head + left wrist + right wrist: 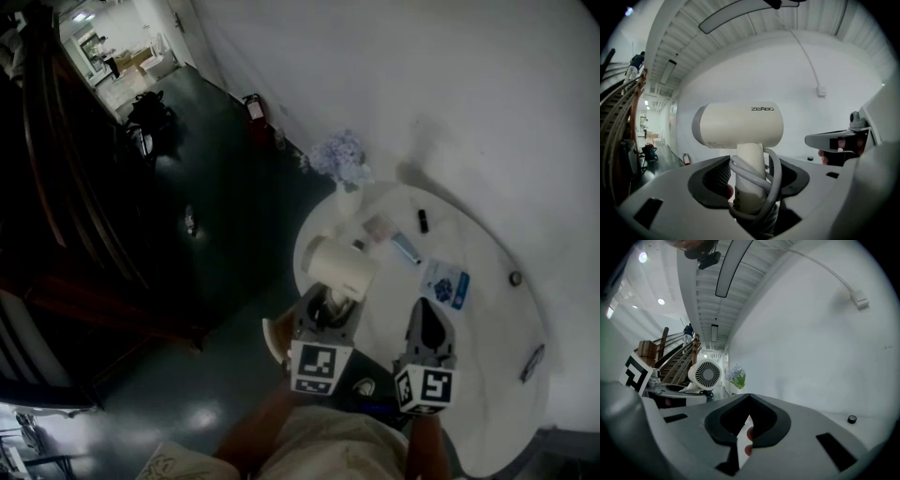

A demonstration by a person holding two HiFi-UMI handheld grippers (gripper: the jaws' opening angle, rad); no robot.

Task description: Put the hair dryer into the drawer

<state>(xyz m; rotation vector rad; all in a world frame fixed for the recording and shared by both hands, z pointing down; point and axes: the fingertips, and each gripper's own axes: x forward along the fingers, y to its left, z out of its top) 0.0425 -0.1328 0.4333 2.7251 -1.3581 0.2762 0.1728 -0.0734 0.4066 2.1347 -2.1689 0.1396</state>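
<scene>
A cream hair dryer with its white cord wound round the handle hangs above the near left part of the round white table. My left gripper is shut on the handle. In the left gripper view the handle and cord sit between the jaws and the barrel lies crosswise above them. My right gripper is just to the right, over the table, its jaws meeting at the tips with nothing in them. From there I see the dryer's rear grille. No drawer is in view.
A vase of pale blue flowers stands at the table's far edge. A blue packet, a small tube and a small black item lie on the table. The dark floor lies left; the white wall stands behind.
</scene>
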